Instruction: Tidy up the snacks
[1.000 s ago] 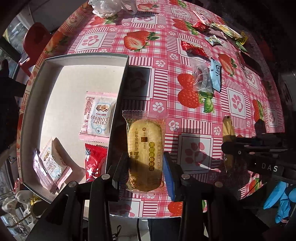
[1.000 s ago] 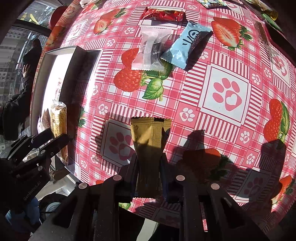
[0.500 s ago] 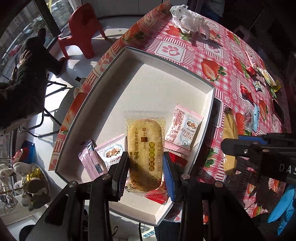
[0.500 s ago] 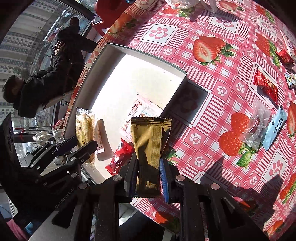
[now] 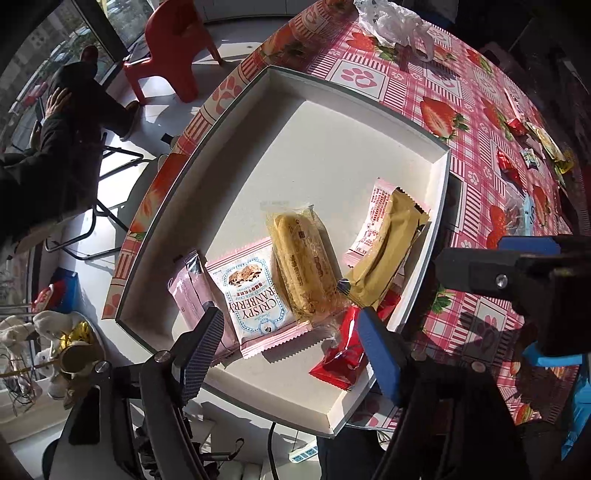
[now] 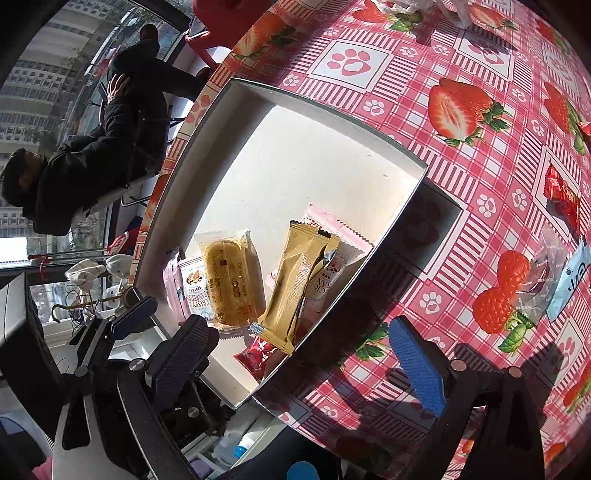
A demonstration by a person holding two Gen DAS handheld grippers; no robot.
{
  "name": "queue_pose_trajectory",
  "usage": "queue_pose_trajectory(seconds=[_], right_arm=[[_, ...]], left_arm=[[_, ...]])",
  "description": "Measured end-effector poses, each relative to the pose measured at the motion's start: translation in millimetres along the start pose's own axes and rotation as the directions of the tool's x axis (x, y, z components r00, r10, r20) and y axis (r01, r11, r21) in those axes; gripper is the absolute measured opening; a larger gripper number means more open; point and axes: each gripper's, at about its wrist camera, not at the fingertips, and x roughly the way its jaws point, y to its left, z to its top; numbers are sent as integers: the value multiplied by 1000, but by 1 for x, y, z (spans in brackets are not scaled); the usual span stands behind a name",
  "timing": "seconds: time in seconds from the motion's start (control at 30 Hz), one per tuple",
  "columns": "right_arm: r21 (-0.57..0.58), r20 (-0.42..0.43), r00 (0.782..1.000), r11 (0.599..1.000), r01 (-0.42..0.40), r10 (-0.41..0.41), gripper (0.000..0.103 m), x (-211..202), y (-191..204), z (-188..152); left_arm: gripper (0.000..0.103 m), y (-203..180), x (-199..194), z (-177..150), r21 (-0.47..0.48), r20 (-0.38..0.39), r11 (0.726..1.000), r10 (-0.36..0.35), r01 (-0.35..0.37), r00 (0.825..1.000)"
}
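Note:
A white box (image 5: 332, 110) (image 6: 314, 147) sits at the table's left edge. In it lie a yellow cake packet (image 5: 304, 258) (image 6: 232, 280), a gold bar packet (image 5: 384, 254) (image 6: 295, 291) leaning on the box's right wall, two pink cranberry crisp packets (image 5: 255, 299), a red packet (image 5: 343, 358) and a pink sachet (image 5: 184, 291). My left gripper (image 5: 288, 354) is open and empty above the box's near end. My right gripper (image 6: 303, 358) is open and empty above the box's near right wall.
Loose snacks lie on the strawberry tablecloth at right: a red packet (image 6: 561, 192), a clear packet (image 6: 546, 266), a blue packet (image 6: 569, 280). A white plastic bag (image 5: 391, 22) lies at the far end. A red chair (image 5: 166, 55) and a seated person (image 6: 92, 155) are beyond the table's left edge.
Both grippers have opened. The yellow cake packet and the gold bar packet have dropped into the box and lie there.

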Motion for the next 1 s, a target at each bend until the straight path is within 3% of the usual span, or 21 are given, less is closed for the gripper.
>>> queue_pose_trajectory(seconds=[0.2,0.33,0.4,0.57,0.7,0.83,0.9,1.0], right_arm=[[93,-67,991,988,126,-120,101,8,-67,-43],[211,-120,977,957,200,-178,101,12,-129,-86],[262,-155,968,936,235,-199,101,13,-158,-110],[361,-240,945,883,299,-222,101,18,-214,-165],[385,-272,934,863,326,-231,101,22,-237,-191],[396,-252,944,868,300,-211,102,22,-247,-202],[382,-248,944,874,302,-218,102,22,-247,-210],[366,-244,945,881,298,-218,103,27,-239,-216]], left_arm=[[78,-39,-7,-7,112,5,993,-29,29,1000],[79,-81,-10,-16,248,-11,966,-65,66,998],[81,-104,-2,-24,327,-63,941,-74,91,995],[81,-146,32,-42,447,-188,890,-2,88,982],[81,-160,56,-45,456,-248,886,38,82,968],[82,-163,76,-46,446,-305,893,85,63,949],[97,-162,83,-47,450,-316,891,104,52,943],[103,-155,90,-47,415,-345,908,99,57,933]])
